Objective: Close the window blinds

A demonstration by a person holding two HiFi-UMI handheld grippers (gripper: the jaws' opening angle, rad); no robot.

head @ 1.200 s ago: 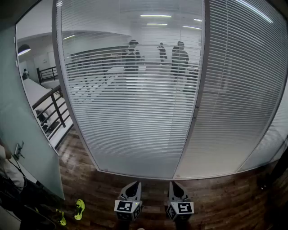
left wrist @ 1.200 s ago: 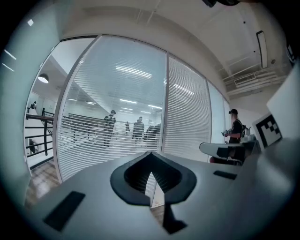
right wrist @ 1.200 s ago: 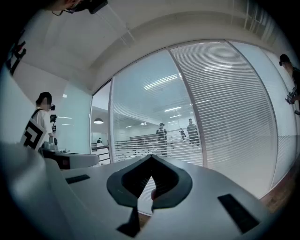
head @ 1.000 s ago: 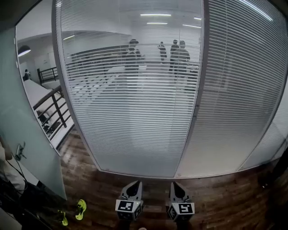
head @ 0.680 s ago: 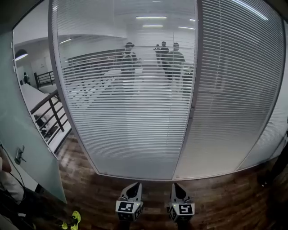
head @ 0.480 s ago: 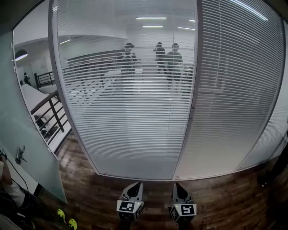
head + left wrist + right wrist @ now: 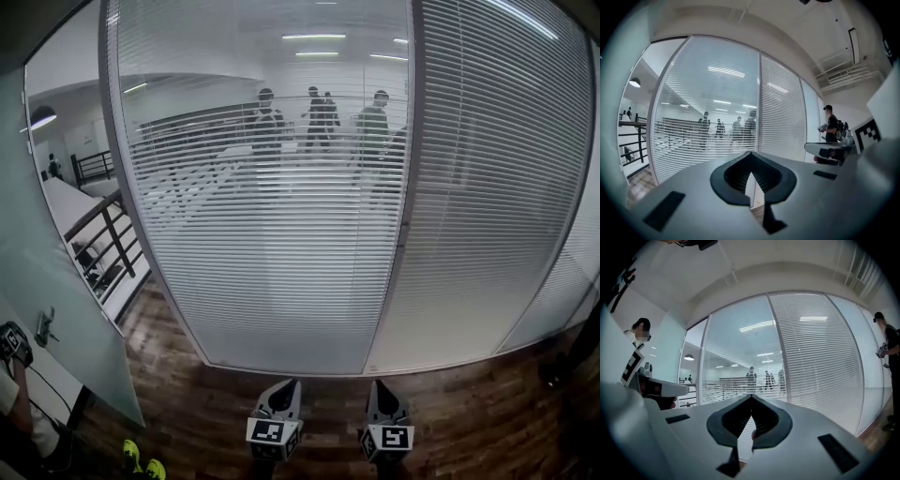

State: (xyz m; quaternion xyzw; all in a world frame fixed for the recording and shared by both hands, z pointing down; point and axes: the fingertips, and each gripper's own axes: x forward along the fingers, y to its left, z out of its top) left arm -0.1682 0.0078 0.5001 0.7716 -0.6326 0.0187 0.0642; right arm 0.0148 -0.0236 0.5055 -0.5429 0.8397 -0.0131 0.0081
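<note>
Ceiling strip lights (image 7: 314, 37) glow through hazy blinds (image 7: 272, 234); the wood floor (image 7: 450, 412) lies dim. Fisheye bends the edges, and both gripper views vignette black.

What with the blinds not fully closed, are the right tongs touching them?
Apart. The head view shows bare wood floor between the right tongs and the blinds.

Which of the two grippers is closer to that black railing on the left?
Left. The railing stands beyond the glass, well off to the left of the left gripper; the right gripper sits on that gripper's other side, further away.
</note>
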